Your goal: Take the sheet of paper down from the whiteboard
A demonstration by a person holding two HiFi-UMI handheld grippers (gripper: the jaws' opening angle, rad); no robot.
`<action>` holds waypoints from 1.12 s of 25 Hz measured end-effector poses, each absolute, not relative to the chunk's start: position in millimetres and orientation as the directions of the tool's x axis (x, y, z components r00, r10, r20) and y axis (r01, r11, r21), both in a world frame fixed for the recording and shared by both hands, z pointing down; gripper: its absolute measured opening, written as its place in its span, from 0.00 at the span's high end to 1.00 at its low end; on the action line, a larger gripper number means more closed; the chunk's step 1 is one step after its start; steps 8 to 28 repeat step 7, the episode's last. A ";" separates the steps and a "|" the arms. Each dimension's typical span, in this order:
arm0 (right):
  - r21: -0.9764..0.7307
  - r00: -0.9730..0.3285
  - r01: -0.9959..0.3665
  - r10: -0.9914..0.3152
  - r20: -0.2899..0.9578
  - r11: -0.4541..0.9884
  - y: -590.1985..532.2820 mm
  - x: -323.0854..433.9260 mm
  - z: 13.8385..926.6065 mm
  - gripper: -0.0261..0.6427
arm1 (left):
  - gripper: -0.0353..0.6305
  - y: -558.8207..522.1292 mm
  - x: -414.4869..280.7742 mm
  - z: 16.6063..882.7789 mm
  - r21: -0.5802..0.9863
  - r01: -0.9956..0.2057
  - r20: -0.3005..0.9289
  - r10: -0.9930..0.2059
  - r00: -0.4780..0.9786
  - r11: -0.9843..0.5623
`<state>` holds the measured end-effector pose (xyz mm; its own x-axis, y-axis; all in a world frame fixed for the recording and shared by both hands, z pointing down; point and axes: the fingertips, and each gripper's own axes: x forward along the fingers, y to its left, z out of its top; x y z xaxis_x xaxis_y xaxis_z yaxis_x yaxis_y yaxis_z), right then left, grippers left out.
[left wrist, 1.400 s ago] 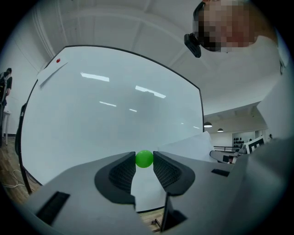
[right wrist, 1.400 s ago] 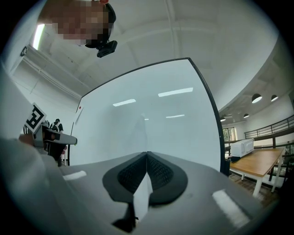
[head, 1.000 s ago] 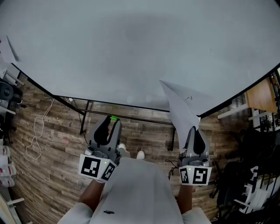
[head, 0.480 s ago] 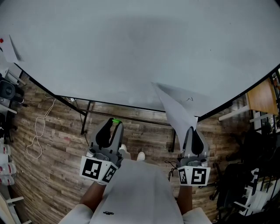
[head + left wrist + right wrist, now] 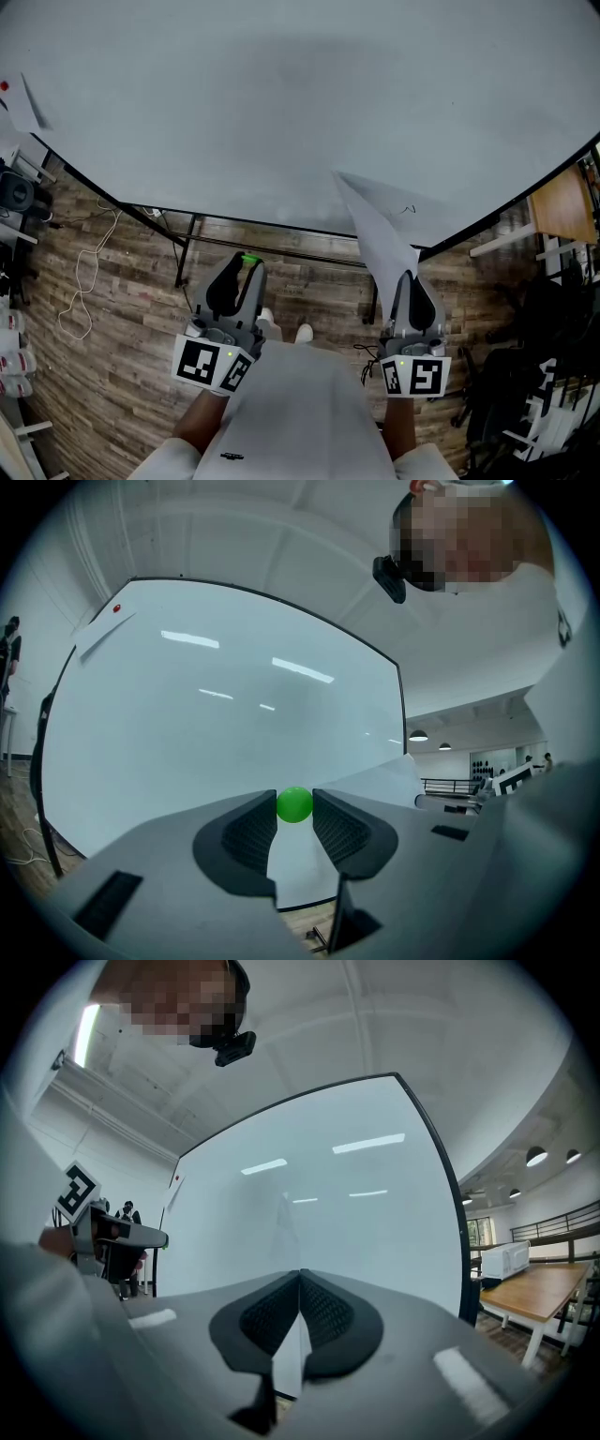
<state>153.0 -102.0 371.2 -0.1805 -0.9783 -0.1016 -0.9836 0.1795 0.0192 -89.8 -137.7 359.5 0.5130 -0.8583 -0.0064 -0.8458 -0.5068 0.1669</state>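
While left gripper (image 5: 294, 801) fingers pinch a green ball (image 5: 294, 805), right gripper (image 5: 300, 1281) fingers clamp the paper (image 5: 384, 234).

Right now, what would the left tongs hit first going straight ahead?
The whiteboard, most likely: the left tongs, clamped on a green ball, point at its bare surface. How far off it is stays unclear.

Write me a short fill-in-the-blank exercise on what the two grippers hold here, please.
The right gripper is shut on a sheet of ____.
The left gripper pinches a small ball coloured ____.
In front of both grippers stands a large ____.
Missing words: paper; green; whiteboard.
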 end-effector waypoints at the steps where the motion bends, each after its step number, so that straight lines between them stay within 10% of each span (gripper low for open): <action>1: 0.018 -0.181 -0.983 -0.978 -0.102 0.180 -101.4 152.5 371.1 0.94 | 0.76 -137.7 -90.7 359.1 0.167 -0.846 -0.007 -0.859 0.512 -0.506; 28: 0.040 -0.226 -0.974 -0.969 -0.099 0.223 -103.6 141.2 369.3 0.94 | 0.76 -140.9 -96.9 359.8 0.171 -0.849 -0.004 -0.862 0.508 -0.501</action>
